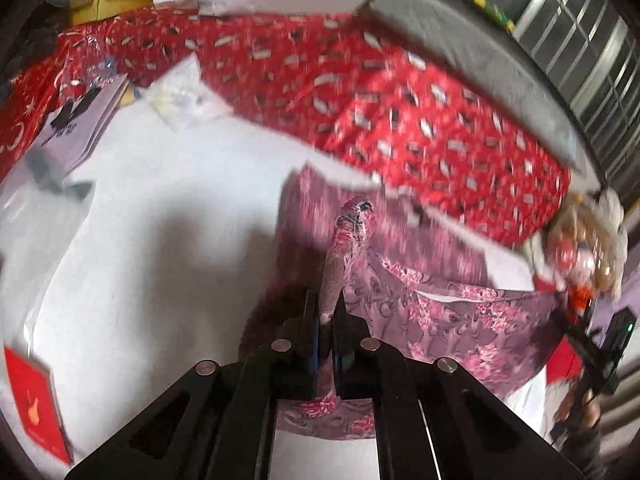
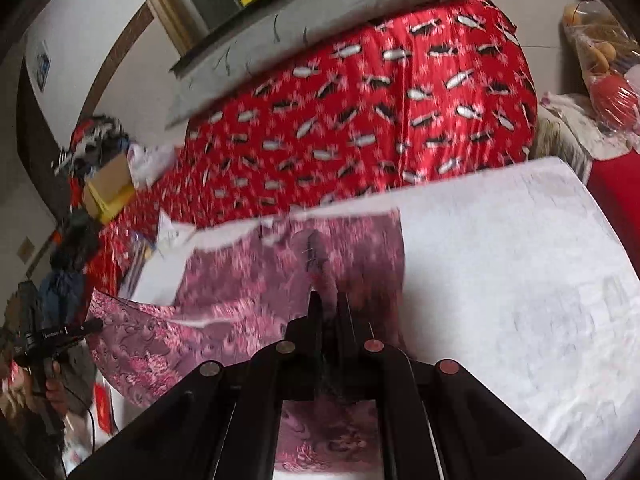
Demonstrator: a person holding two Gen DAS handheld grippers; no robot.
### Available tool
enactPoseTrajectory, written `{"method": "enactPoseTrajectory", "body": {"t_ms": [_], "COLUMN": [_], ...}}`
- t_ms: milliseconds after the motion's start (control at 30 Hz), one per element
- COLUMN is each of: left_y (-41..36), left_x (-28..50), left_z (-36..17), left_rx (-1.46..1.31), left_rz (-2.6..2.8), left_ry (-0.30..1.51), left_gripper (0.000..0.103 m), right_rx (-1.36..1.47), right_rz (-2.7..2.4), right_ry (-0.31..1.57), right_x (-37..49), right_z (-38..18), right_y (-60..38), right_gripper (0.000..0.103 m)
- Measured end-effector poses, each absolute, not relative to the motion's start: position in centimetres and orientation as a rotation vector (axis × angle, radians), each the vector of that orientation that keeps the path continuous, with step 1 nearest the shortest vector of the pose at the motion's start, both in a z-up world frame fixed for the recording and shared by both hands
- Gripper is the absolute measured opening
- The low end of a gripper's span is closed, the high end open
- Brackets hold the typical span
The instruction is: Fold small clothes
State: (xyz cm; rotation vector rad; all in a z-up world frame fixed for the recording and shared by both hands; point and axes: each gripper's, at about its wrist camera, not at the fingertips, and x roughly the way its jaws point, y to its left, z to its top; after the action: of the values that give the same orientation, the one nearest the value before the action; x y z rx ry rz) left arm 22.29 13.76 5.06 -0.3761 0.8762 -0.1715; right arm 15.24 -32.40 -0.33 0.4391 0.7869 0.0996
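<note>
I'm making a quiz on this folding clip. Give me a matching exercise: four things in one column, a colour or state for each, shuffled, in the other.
Things:
1. left tool
2. quilt
3. bed sheet
4. pillow

Colour or state:
A. white
B. grey
C. shut on the pink patterned garment
D. red with black and white shapes

Pairs: 1-C, 2-D, 3-A, 4-B
</note>
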Motion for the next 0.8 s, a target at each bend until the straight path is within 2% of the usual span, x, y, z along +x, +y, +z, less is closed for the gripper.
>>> {"method": "enactPoseTrajectory", "body": {"t_ms": [300,533,667,733,800], "left_y": [12.5,9.9,10.4,10.9,11.6], "left_x": [35.9,46.3,48.1,48.3,47.8], "left_z": [1.7,-8.1,-11.6,-11.2,-10.1], "left_rx": [-0.386,-0.319,-0.345,-0.361,-0.388], "left_rz": [-0.113,0.008,0.001,-0.023,-0.049], "left_ry": [0.878,1.029,1.066,1.071,1.04], "left_gripper": [0.004,0.005,0.01,0.01,0.01], "right_rx": [0.61,0.709,0.7,0.673,0.686], "right_rz": [0.017,-0.083,-0.123,-0.114,-0.103], "right_ry": [0.767,0.843,0.976,0.941,0.881], "right_x": [25.5,30.6,31.4,30.4,29.0], "right_z": [-3.9,-11.2,-15.7,-14.9,-13.7], "right_y": [-36.0,-38.9,-39.3,-39.4,-39.8], "right_gripper": [0.005,0.005,0.006,0.011,0.012]}}
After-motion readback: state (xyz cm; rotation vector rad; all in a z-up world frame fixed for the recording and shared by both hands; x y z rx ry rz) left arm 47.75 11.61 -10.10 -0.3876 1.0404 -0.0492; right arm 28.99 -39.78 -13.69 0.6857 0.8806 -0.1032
